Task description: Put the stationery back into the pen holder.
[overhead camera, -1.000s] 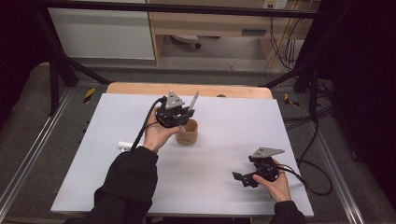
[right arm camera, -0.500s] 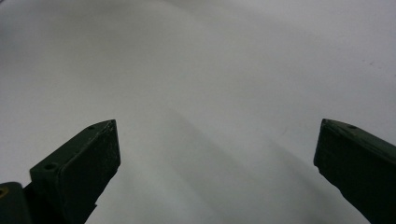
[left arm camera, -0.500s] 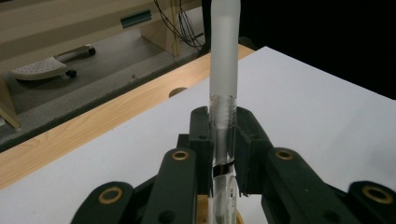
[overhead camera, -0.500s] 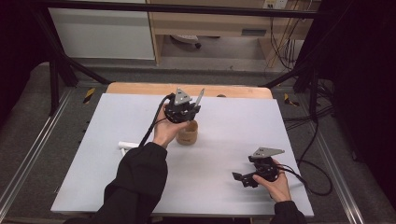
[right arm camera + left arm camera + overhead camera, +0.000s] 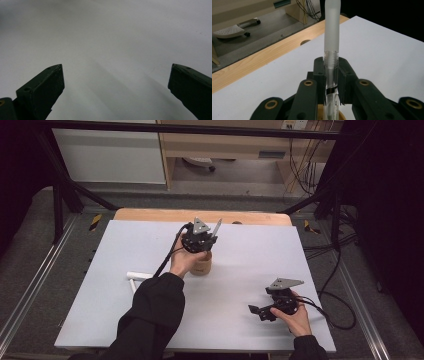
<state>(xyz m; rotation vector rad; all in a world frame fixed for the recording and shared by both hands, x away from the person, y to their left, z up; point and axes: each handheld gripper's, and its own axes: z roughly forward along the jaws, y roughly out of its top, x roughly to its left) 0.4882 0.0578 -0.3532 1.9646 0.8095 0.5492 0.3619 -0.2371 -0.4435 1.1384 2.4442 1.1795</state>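
White table (image 5: 150,245) under my hands. Wooden holder (image 5: 202,265) near centre, toward 12 o'clock. My left gripper (image 5: 331,75) above it, clamped on frosted tube (image 5: 332,35), tube upright. My right gripper (image 5: 116,82) at 4 o'clock, jaws wide, holding nothing. Small white tube (image 5: 139,275) at 9 o'clock.

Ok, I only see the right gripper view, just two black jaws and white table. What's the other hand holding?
Observer: The left gripper is shut on a clear tube that sticks out past its jaws.
Child: Is anything under it?
Observer: Yes, a wooden cup sits right below that gripper.
Child: Any more tubes?
Observer: One more, a white tube lying flat, off to the left of the cup.
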